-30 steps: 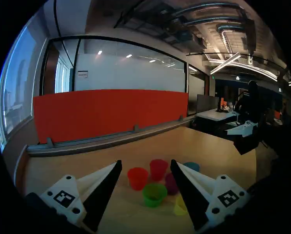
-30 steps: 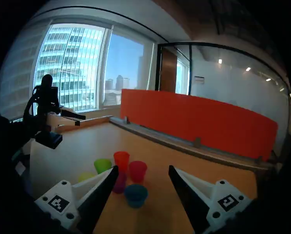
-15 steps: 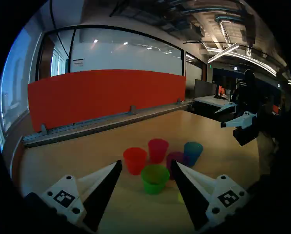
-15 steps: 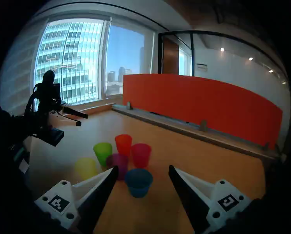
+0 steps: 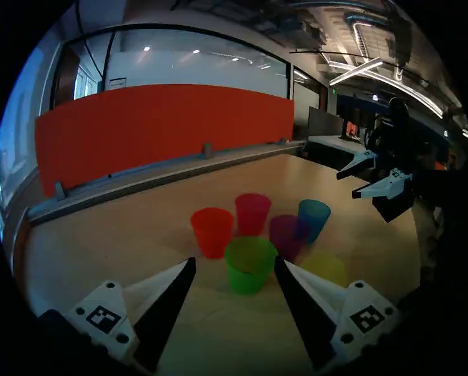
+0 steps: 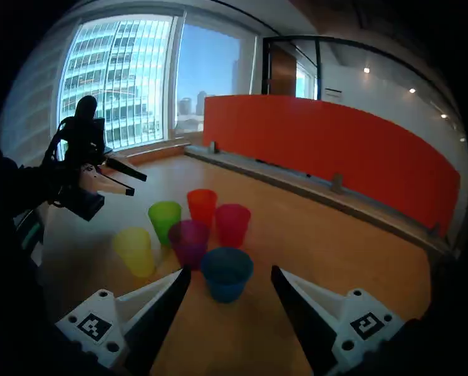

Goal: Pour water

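Note:
Several plastic cups stand huddled on a wooden table (image 5: 121, 250). In the left gripper view the green cup (image 5: 250, 264) is nearest, just beyond my open left gripper (image 5: 235, 268), with the orange cup (image 5: 212, 232), pink cup (image 5: 253, 214), purple cup (image 5: 287, 235), blue cup (image 5: 312, 220) and yellow cup (image 5: 324, 268) around it. In the right gripper view the blue cup (image 6: 226, 273) sits just ahead of my open right gripper (image 6: 230, 276); behind it stand the purple cup (image 6: 189, 243), pink cup (image 6: 232, 224), orange cup (image 6: 201, 207), green cup (image 6: 164, 220) and yellow cup (image 6: 134, 250). Neither gripper holds anything.
An orange partition (image 5: 165, 128) runs along the table's far edge, seen too as the orange partition (image 6: 334, 144). The right gripper (image 5: 365, 178) hangs at the far right of the left gripper view; the left gripper (image 6: 118, 178) with its holder's arm is at the left of the right gripper view. Large windows (image 6: 121, 81) lie behind.
Both grippers have tipped downward and drawn closer to the cups, which now sit higher and larger in each view. Both stay open and nothing was taken hold of.

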{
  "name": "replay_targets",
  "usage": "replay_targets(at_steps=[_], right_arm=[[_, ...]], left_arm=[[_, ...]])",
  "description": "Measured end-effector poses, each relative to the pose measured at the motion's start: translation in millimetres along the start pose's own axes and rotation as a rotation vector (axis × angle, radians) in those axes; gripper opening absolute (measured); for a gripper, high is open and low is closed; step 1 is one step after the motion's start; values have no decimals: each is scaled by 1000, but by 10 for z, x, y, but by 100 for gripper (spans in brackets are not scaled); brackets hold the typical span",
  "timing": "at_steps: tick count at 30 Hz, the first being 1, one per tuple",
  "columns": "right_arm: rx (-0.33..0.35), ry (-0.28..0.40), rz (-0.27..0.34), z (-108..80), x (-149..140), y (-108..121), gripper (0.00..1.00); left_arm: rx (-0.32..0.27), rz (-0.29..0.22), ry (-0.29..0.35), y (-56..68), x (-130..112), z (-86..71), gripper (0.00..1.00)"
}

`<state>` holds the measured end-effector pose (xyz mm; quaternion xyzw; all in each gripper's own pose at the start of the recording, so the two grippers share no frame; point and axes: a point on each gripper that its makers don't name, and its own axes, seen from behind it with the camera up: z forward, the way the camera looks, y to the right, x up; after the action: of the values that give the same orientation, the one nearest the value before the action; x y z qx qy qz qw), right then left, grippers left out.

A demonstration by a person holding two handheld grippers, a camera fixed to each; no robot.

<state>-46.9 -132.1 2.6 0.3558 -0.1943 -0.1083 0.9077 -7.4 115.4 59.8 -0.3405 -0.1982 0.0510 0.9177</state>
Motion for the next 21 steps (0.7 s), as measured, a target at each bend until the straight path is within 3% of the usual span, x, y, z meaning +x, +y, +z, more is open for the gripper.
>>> replay_targets(at_steps=[21], right_arm=[[70,-166,-40,377,-332,-17,100]], left_arm=[[-112,90,-203,83,-439,280,93]])
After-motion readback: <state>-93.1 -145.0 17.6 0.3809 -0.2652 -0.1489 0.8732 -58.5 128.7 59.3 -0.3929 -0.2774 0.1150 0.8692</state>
